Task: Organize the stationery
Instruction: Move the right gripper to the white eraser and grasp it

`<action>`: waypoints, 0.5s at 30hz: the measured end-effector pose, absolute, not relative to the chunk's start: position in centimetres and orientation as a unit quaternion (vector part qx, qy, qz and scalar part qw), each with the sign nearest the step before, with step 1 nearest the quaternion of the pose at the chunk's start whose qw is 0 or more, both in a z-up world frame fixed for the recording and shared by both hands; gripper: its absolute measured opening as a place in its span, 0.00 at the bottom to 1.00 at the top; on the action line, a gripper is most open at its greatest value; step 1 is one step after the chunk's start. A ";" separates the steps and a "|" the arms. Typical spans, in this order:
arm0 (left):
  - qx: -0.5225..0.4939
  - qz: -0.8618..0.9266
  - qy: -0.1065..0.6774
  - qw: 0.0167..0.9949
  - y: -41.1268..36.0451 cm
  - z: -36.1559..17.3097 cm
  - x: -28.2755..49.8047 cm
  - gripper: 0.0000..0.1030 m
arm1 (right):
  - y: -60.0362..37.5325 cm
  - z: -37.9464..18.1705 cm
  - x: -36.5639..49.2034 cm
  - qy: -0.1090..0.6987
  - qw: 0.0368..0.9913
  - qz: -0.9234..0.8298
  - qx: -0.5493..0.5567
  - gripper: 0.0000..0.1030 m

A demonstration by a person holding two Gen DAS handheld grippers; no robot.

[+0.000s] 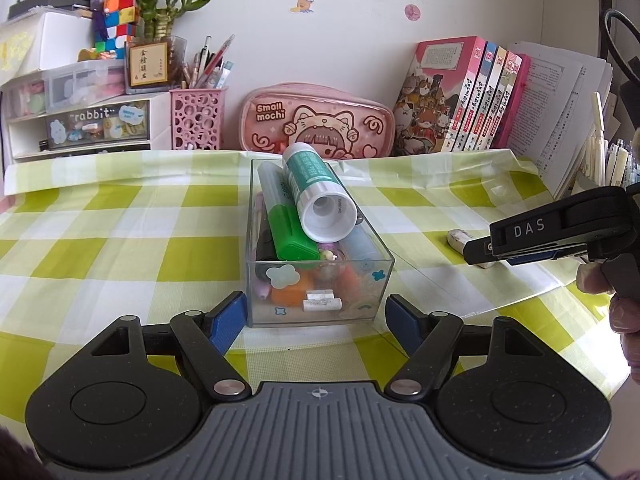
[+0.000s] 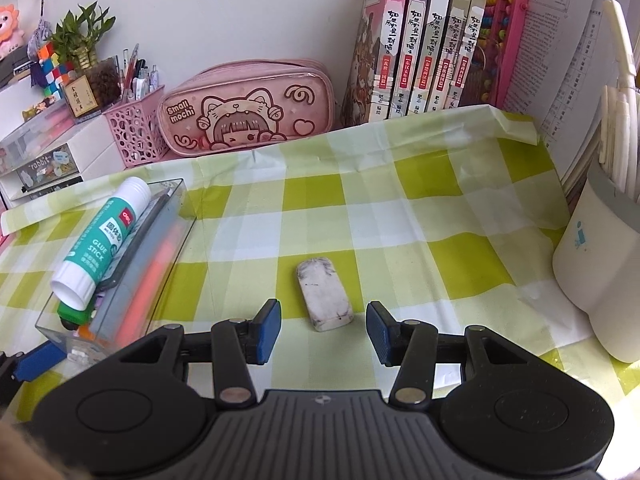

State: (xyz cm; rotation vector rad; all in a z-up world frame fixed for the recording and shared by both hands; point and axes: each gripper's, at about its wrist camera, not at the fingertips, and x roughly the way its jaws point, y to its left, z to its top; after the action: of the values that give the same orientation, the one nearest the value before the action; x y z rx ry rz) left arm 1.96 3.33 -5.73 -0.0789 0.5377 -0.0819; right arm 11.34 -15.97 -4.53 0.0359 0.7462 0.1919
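Left tool (image 1: 314, 314) clamps the clear plastic box (image 1: 320, 280); right tool (image 2: 323, 330), released, straddles a smudged eraser (image 2: 325, 294) on the tabletop (image 2: 400, 240).

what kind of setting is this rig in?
Most likely a home study desk, probably a child's: a pink cartoon pencil case against the wall, a row of illustrated books beside it, and a pink pen holder full of pens on a green checked tablecloth.

So the count: one clear box (image 1: 320, 280), one glue stick (image 1: 316, 196) on top, one green marker (image 1: 290, 232), one grubby eraser (image 2: 325, 294), one pink pencil case (image 1: 316, 122), one pink pen cup (image 1: 197, 119), and five books (image 2: 430, 40) lined up.
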 end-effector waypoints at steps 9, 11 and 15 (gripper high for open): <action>-0.039 -0.040 0.265 0.963 3.3 -5.7 2.0 0.72 | -16.0 -5.4 11.1 0.341 0.932 0.120 -0.022 0.49; -0.039 -0.041 0.265 0.963 3.3 -5.7 1.9 0.72 | -16.2 -5.5 11.0 0.335 0.933 0.129 -0.024 0.49; -0.039 -0.041 0.265 0.962 3.3 -5.7 1.9 0.72 | -16.5 -5.7 10.9 0.323 0.936 0.134 -0.031 0.47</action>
State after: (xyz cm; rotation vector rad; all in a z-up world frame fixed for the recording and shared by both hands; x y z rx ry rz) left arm 1.95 3.34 -5.73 -0.0790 0.5376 -0.0822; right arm 10.91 -16.49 -5.71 -0.0641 0.6610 0.2741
